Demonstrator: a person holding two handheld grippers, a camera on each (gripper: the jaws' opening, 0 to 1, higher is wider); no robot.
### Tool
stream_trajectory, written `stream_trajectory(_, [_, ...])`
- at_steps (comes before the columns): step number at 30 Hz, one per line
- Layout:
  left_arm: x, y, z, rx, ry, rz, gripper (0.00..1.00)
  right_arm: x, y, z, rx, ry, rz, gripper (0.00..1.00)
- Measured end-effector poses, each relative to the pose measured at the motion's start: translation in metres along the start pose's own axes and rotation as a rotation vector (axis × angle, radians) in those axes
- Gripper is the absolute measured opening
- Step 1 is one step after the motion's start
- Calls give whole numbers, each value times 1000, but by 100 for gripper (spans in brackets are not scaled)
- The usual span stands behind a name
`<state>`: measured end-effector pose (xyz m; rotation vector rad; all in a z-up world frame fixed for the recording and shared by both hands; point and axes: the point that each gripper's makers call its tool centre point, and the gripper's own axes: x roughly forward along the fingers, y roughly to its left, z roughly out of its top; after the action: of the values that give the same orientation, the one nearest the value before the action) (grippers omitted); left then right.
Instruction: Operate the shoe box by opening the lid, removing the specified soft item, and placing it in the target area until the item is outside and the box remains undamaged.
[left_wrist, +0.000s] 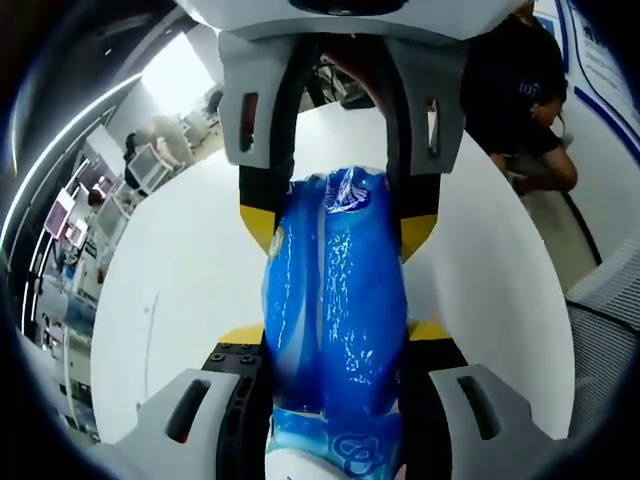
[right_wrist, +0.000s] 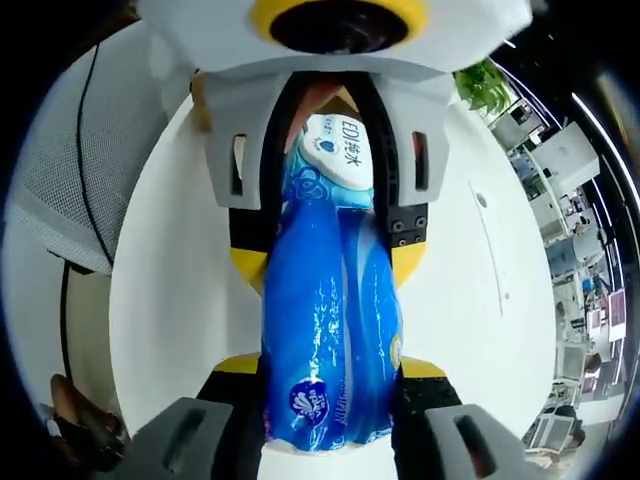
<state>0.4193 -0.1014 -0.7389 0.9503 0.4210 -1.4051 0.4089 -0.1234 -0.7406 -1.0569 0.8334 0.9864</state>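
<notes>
A soft blue plastic pack of tissues (left_wrist: 335, 300) hangs above the white table (left_wrist: 180, 280), held at both ends. In the left gripper view my left gripper (left_wrist: 335, 335) is shut on its near end, yellow-tipped jaws pressing both sides. My right gripper (left_wrist: 340, 225) comes in from the top, facing mine, shut on the far end. In the right gripper view the same pack (right_wrist: 330, 330) runs from my right gripper (right_wrist: 330, 365) up into the left gripper (right_wrist: 330, 265). The pack's white label end (right_wrist: 335, 150) sits between the left gripper's arms.
A person in a dark top (left_wrist: 520, 100) sits beyond the table (right_wrist: 170, 290). Office desks with monitors (left_wrist: 90, 200) stand to one side. A mesh chair (right_wrist: 80, 170) is near the table's edge, and a green plant (right_wrist: 485, 85) stands farther off.
</notes>
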Motion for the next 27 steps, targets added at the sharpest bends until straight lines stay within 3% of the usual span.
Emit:
stream_trajectory(12, [20,-2,-16,-9,35,-11,50,24,1,-8,15,6,29,47])
stream_trajectory(27, [27,-1,-28,-6,66,-5,55,40,1,-9,15,5,39,50])
